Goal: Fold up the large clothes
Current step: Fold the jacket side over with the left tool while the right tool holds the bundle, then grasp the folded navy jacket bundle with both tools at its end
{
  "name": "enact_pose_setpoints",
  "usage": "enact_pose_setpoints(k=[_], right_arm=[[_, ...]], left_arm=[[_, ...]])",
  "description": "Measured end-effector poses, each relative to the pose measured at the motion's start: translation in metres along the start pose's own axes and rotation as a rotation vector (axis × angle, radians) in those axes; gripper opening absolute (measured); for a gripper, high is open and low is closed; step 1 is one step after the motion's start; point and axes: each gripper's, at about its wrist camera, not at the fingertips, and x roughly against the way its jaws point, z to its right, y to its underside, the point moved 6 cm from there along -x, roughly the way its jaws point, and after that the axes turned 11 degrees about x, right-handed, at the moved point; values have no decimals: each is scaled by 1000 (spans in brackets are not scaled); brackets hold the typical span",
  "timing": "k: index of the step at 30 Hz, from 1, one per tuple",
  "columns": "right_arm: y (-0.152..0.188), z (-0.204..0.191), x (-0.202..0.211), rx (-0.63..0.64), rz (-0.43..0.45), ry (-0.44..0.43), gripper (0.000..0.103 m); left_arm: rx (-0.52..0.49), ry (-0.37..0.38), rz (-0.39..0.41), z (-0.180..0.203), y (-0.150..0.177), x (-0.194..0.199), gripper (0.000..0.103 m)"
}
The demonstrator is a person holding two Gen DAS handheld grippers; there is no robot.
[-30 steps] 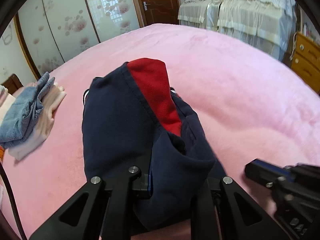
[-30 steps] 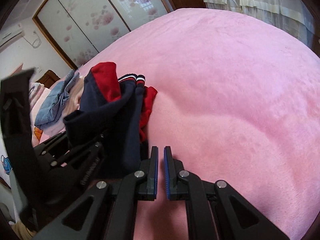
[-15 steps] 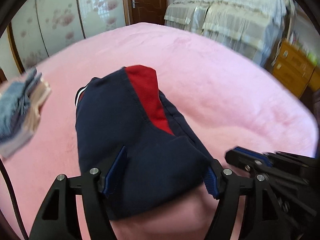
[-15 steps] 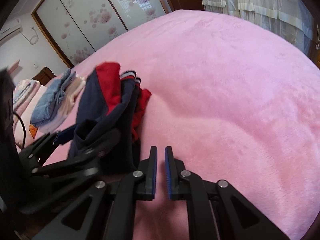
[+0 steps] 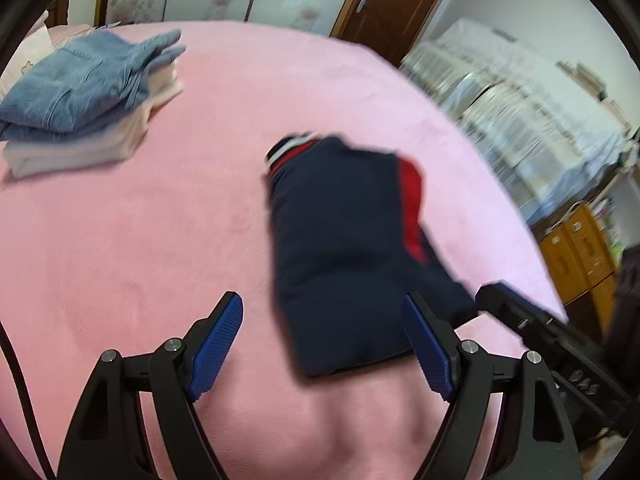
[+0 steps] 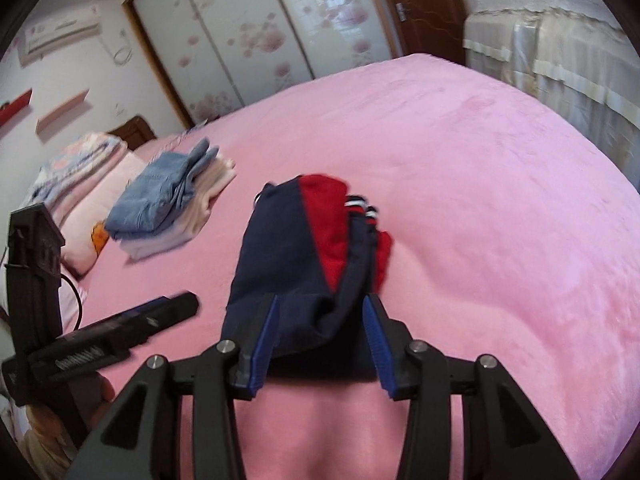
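Navy-and-red garment [image 5: 352, 248] lies folded into a compact bundle on the pink blanket [image 5: 140, 240], right of centre in the left wrist view and at the centre of the right wrist view [image 6: 304, 264]. Its striped cuff shows at the far end, with a red panel running along one side.

Left gripper [image 5: 324, 338] fills the bottom of its own frame, its jaws wide apart and opening; the near end of the bundle lies on the blanket between the blue pads [image 5: 216, 346], and neither pad presses on it. Right gripper [image 6: 320, 344] sits at the bottom centre of its frame, jaws apart and opening, with the bundle's near edge showing between them; the pads look clear of the cloth.

A stack of folded clothes [image 5: 80, 96], denim on top, rests at the upper left of the left wrist view, well apart from the bundle.
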Motion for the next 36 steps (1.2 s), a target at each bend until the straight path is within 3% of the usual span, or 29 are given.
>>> enact_pose_setpoints(k=[4,5,6,8,12,14,17,21,27,31,33,36], right_arm=[[2,-11,-24,53,-69,15,40],[4,-11,-33,61,-96,18,31],[6,-10,-37,65,-109,21,14],[11,-2,-40,43,-118,23,12],[21,11,-27,-8,-51,36,11],[42,19,-43,-45,-94,43,11],[70,32,-67,-145,-137,18,11],[66,30,-63,-137,-123,19,13],[46,23,-42,-66,-123,44,27],[18,21,-20,-40,-48,35,50],[-3,24,-18,-37,-9,35,55],[-33,31,-35,-26,13,47,55]], left_arm=[[14,-17,-31,-7,6,-20,77],[9,-20,-37,-7,6,-25,71],[0,-26,-47,-5,6,-29,57],[-26,-29,-76,-2,6,-39,38],[-81,-30,-72,9,16,-47,30],[-156,-85,-50,13,26,-57,30],[-164,-83,-45,10,38,-64,30],[-157,-68,-35,10,35,-59,31],[-148,-28,-56,14,25,-41,45],[-107,42,-29,15,0,-20,47],[-79,52,-9,13,-18,-18,49],[-29,35,-5,4,-44,-30,49]])
